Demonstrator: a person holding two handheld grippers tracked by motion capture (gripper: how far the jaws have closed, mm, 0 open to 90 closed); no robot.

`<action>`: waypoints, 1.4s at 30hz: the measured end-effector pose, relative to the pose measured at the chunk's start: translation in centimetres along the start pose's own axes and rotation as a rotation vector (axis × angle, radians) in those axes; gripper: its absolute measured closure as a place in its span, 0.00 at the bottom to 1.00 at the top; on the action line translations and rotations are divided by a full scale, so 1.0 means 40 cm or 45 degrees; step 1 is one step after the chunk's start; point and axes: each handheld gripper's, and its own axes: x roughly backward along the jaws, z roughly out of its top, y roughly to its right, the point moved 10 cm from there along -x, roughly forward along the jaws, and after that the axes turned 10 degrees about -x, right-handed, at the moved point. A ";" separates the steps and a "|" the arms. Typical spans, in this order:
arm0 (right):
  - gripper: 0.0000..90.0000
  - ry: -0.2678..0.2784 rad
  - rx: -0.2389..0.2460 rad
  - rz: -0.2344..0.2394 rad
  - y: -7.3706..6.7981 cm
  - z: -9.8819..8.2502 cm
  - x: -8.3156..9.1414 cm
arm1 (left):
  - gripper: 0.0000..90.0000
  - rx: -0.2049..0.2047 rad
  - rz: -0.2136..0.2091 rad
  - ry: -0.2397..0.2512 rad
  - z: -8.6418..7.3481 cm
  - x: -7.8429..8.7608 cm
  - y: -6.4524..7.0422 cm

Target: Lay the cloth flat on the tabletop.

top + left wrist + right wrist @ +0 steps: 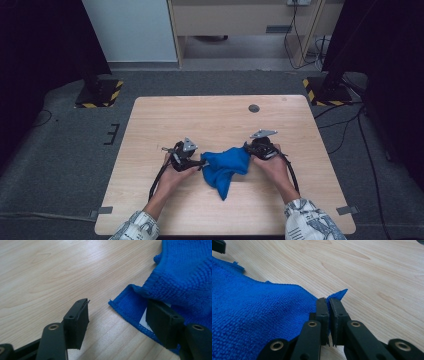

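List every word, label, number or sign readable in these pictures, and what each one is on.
No text can be read.
White tag under the blue cloth, beside the open left gripper: a sliver shows, no print legible.
Yellow-and-black hazard stripes on the stand bases: a marking, no words.
Right gripper, shut on the cloth: no lettering.

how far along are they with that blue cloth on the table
Done: the right gripper is shut on a corner of the cloth. In hand: the left gripper is open at the opposite hemmed edge, not yet closed on it. Left: the cloth is still bunched on the table, so any spreading or folding remains.
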 end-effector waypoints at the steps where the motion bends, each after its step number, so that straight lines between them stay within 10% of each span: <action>1: 0.96 0.001 -0.002 -0.001 0.000 0.000 0.000 | 0.38 0.002 -0.012 0.001 0.001 -0.003 0.004; 13: 0.96 0.000 0.000 0.004 -0.001 0.000 0.001 | 0.44 0.016 -0.063 0.001 0.001 -0.015 0.018; 28: 0.96 0.007 0.000 0.012 -0.008 0.003 0.008 | 0.95 0.014 -0.176 0.039 0.007 -0.007 0.060; 42: 0.96 0.036 -0.018 0.005 0.012 0.009 0.039 | 0.98 0.051 -0.066 0.090 0.017 0.050 0.003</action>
